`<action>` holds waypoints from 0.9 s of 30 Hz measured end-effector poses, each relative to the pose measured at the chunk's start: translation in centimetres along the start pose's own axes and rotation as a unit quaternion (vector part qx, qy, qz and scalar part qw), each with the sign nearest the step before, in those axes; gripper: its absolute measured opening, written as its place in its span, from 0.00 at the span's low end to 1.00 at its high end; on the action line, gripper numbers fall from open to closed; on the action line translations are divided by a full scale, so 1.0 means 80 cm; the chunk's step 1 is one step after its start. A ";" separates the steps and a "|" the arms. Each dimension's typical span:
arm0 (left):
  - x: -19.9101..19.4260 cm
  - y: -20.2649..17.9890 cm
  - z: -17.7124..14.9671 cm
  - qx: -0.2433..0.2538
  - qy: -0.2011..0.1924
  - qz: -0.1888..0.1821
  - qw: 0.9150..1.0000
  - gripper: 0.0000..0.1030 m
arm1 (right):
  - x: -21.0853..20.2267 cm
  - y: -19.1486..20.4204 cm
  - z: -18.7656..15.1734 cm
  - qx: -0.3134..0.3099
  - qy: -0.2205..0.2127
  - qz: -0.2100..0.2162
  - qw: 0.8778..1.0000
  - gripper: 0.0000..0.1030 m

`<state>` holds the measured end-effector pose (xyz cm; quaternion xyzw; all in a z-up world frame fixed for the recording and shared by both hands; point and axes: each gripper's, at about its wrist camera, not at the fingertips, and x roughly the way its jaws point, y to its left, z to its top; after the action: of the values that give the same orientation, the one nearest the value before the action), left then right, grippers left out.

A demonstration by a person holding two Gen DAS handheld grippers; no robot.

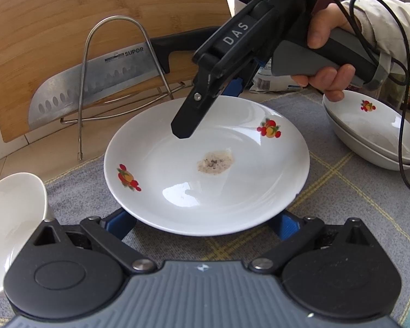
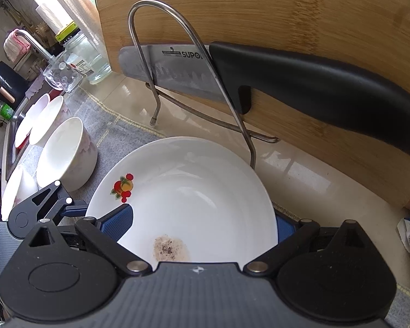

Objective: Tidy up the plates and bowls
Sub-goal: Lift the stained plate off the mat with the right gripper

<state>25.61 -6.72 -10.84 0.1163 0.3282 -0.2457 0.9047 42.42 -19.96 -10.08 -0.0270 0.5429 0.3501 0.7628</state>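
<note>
Fingers of my right gripper (image 2: 202,216) straddle the far rim of the white ceramic plate with red fruit decals (image 1: 205,164), one blue pad over the rim, the other below; whether they pinch it or merely bracket it I cannot tell. My left gripper (image 1: 202,222) is spread wide at the near rim, blue fingers (image 1: 285,225) tucked under the edge, not clamped.

I judge the plate is being taken up for stacking. It lies flat and face-up on the grey checked cloth (image 1: 341,199) over the desk, round, so no long axis; a brownish residue spot marks its centre.

Next move: a firm pinch, a level lift, then across to the two nested white decal plates (image 1: 374,134) well right. White bowls (image 2: 65,153) stand left; the steel rack (image 2: 161,63) with knife (image 2: 287,82) and bamboo board (image 2: 287,8) stands just behind.
</note>
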 end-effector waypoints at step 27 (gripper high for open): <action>-0.056 -0.025 -0.001 0.012 -0.003 -0.009 1.000 0.98 | -0.040 0.039 -0.043 0.014 -0.006 -0.007 1.000 1.00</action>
<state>21.56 -6.71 -8.12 0.1234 0.3237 -0.2578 0.9020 37.34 -20.67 -7.68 -0.0181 0.5425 0.3375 0.7690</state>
